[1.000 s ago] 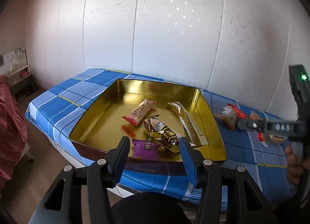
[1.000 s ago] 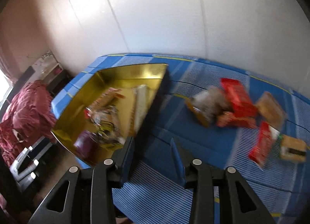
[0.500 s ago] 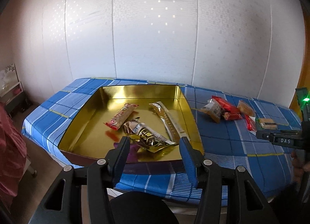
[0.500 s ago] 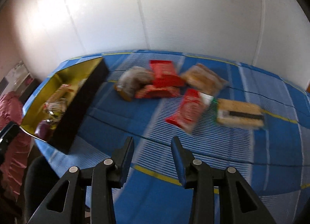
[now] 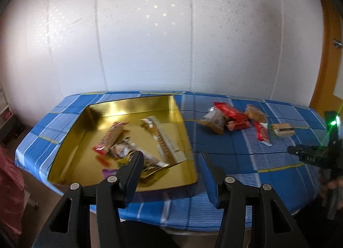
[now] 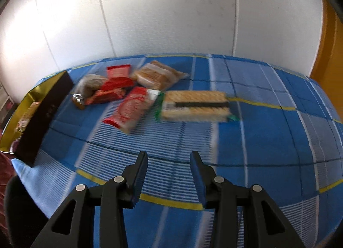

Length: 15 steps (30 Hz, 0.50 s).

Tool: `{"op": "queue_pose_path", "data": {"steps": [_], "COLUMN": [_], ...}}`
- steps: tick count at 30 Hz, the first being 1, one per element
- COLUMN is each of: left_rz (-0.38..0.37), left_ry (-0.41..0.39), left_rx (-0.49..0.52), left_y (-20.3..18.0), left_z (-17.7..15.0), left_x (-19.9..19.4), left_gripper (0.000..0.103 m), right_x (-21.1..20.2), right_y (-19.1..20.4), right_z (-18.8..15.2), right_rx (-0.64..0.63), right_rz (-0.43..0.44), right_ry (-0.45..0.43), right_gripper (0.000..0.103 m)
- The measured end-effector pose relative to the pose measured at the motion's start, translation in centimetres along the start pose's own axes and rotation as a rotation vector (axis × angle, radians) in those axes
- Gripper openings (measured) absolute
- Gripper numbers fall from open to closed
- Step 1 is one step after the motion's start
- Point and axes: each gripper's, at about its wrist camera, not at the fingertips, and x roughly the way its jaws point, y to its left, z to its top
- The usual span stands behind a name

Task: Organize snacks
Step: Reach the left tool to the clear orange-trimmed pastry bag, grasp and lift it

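Your right gripper [image 6: 169, 163], jaws parted and empty, faces the loose snacks on the blue checked cloth [image 6: 268, 132], lined up toward the wafer packet [image 6: 194, 106] beside the red wrapper [image 6: 133, 108]. Your left gripper [image 5: 170, 167], likewise parted and empty, waits over the gold tray [image 5: 128, 106] that receives sorted packets. Since a second ago, your right view has swung from the tray to the loose pile.
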Motion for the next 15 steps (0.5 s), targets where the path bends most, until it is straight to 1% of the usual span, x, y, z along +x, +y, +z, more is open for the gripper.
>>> {"op": "queue_pose_path", "data": {"steps": [3,7,10,12,13,14,15], "left_rz": [-0.054,-0.109,-0.128,-0.125,-0.125,-0.123,-0.113], "left_ry": [0.022,0.053,0.087,0.116,0.126,0.138,0.16], "left_rx": [0.017,0.032,0.061,0.094,0.105,0.115,0.125], "left_y": [-1.0,-2.8,-4.5,-5.7,-6.2,-6.6,-7.3], "left_z": [1.2,3.5,5.1,6.1,6.6,6.9,7.5], "left_x": [0.7,2.3,4.2,6.1,7.0,7.9,9.5], "left_gripper": [0.054,0.054,0.054,0.054,0.057,0.064,0.064], "right_x": [0.3,0.1,0.1,0.1,0.1,0.1,0.1], "right_y": [-1.1,-1.2,-0.9,-0.9,-1.0,-1.0,-1.2], "right_z": [-0.8,-1.1,-1.3,-1.3,-1.3,-1.2,-1.2], "right_rx": [0.03,0.032,0.021,0.026,0.032,0.038,0.045], "right_rz": [0.004,0.005,0.009,0.017,0.023,0.028,0.037], "right_ry": [-0.006,-0.035,-0.047,-0.052,-0.054,-0.056,-0.058], "right_gripper": [0.041,0.044,0.05,0.051,0.051,0.052,0.052]}}
